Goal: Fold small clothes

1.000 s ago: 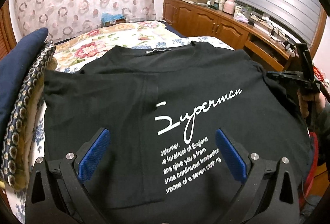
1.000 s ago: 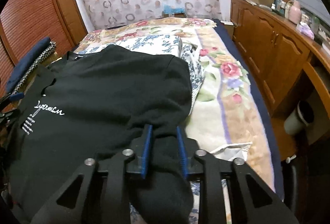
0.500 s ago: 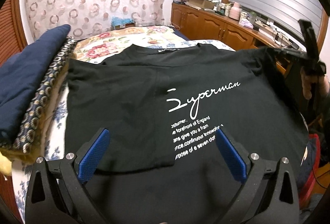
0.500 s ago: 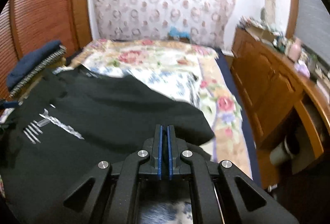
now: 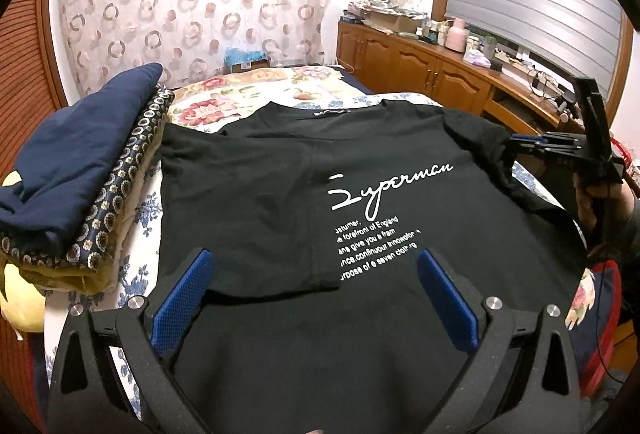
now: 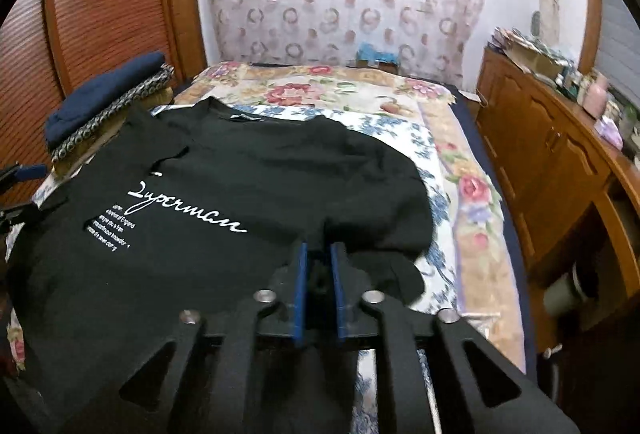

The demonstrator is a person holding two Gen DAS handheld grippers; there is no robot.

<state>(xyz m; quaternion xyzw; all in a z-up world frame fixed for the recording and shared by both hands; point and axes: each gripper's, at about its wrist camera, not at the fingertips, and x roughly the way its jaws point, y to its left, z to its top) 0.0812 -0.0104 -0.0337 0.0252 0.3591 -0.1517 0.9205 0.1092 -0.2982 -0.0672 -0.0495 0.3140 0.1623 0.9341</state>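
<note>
- Black T-shirt (image 5: 280,202) spread flat across the near end of the bed (image 6: 472,194), collar toward the far end, white "Superman" print facing up.
- Left side of the shirt folded in over the front, its edge running down beside the print.
- Left gripper (image 5: 316,294) low over the shirt's near hem, blue fingers (image 5: 184,298) spread wide apart, nothing clamped between them.
- Right gripper (image 6: 319,274) at the shirt's right sleeve, fingers (image 6: 299,290) just opened to a narrow gap, black cloth bunched in the gap, not visibly pinched.
- Right hand (image 5: 600,198) around that gripper's handle at the bed's right edge.
- Stack of folded clothes (image 5: 76,170) on the bed's left edge, just beside the shirt.
- Wooden cabinets (image 6: 560,162) along the right side of the bed.
</note>
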